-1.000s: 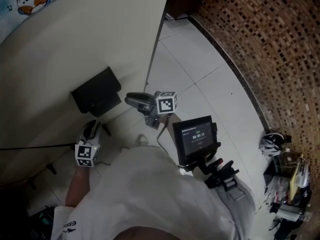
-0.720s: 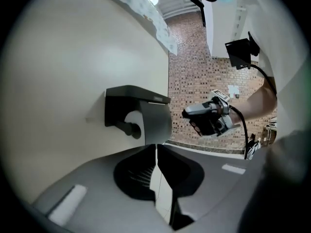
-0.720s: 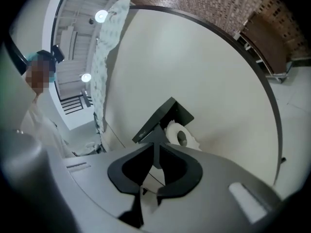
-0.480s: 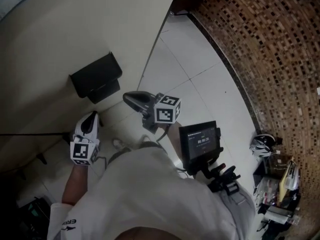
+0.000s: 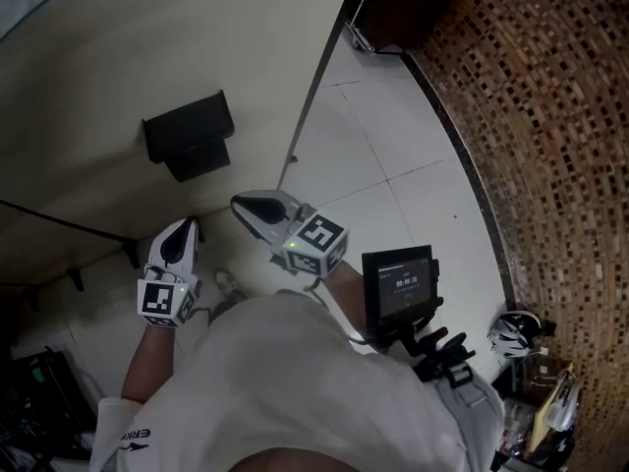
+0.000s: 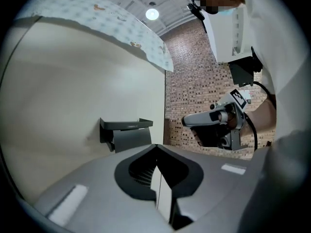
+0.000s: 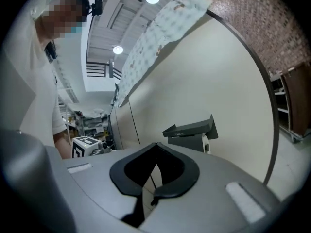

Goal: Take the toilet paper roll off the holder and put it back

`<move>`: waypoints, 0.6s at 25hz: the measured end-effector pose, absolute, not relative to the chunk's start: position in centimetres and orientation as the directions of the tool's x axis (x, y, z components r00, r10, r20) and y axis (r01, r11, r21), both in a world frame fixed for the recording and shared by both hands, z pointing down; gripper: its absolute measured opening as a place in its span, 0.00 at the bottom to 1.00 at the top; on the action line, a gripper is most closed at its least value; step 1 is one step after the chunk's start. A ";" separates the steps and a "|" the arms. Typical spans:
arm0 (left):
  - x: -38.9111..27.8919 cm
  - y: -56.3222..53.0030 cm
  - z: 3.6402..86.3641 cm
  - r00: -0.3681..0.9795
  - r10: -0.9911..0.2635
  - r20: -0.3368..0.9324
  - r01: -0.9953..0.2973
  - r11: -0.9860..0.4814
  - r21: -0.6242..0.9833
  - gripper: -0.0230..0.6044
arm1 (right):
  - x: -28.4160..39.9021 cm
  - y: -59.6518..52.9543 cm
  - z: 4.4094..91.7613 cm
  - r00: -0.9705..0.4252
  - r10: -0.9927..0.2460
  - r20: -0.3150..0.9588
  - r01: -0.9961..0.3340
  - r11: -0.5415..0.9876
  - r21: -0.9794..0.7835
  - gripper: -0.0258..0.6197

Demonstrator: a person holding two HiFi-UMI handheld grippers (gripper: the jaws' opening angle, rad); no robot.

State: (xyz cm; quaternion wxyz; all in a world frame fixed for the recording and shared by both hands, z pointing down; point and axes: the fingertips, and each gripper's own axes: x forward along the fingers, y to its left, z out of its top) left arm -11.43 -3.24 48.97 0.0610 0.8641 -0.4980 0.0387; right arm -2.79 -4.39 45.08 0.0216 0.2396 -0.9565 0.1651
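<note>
Right now, nearest to me, my left gripper [image 6: 156,178] has its fingers [image 6: 138,174] pressed flat together with nothing between them. My right gripper [image 7: 154,171] is the same, closed and empty. I hold both about level and aimed at the wall [image 5: 118,37], side by side but apart. That looks like a starting stance to me, since neither one has reached anything yet.

Beyond the fingertips, well apart from both grippers, the black holder [image 5: 189,136] is fixed to the cream wall. The toilet paper roll [image 7: 206,142] sits in it under the flat cover, so taking it off is not yet begun. I'd say the fingers will have to open before they can take it. The cover overhangs the roll, which I judge will make me come at it from below or from an open end.

The head view looks steeply down, so the cover hides the roll completely. What it does show is both grippers together and the tiled floor [image 5: 393,165] running along the foot of the wall. The left gripper view sees only the holder's dark cover and front, with no white paper, and it catches my right gripper off to one side. Only the right gripper view shows the roll, as a small white round end just under the cover on the side nearer the floor.
</note>
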 end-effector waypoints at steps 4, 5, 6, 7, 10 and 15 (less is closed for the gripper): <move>-9.6 -0.2 48.5 0.436 -0.892 0.122 -0.900 -0.429 0.080 0.04 | -0.8 -2.0 44.9 -0.881 -0.459 0.116 -0.474 0.852 -0.224 0.06; -9.1 0.8 48.2 0.424 -0.898 0.118 -0.906 -0.417 0.079 0.04 | -0.4 -1.1 44.9 -0.882 -0.455 0.124 -0.472 0.858 -0.202 0.06; -8.6 1.7 48.0 0.416 -0.902 0.113 -0.909 -0.410 0.073 0.04 | -0.1 -0.2 45.0 -0.882 -0.451 0.135 -0.470 0.863 -0.185 0.06; -8.3 2.6 48.0 0.410 -0.906 0.109 -0.912 -0.405 0.064 0.04 | 0.0 0.6 45.0 -0.883 -0.448 0.141 -0.468 0.867 -0.173 0.06; -7.6 4.7 48.5 0.387 -0.915 0.113 -0.922 -0.383 0.062 0.04 | -0.2 2.5 44.0 -0.892 -0.436 0.117 -0.450 0.877 -0.165 0.06; -5.3 6.7 47.3 0.383 -0.917 0.110 -0.924 -0.378 0.063 0.04 | 1.4 4.2 43.0 -0.899 -0.430 0.082 -0.437 0.886 -0.154 0.06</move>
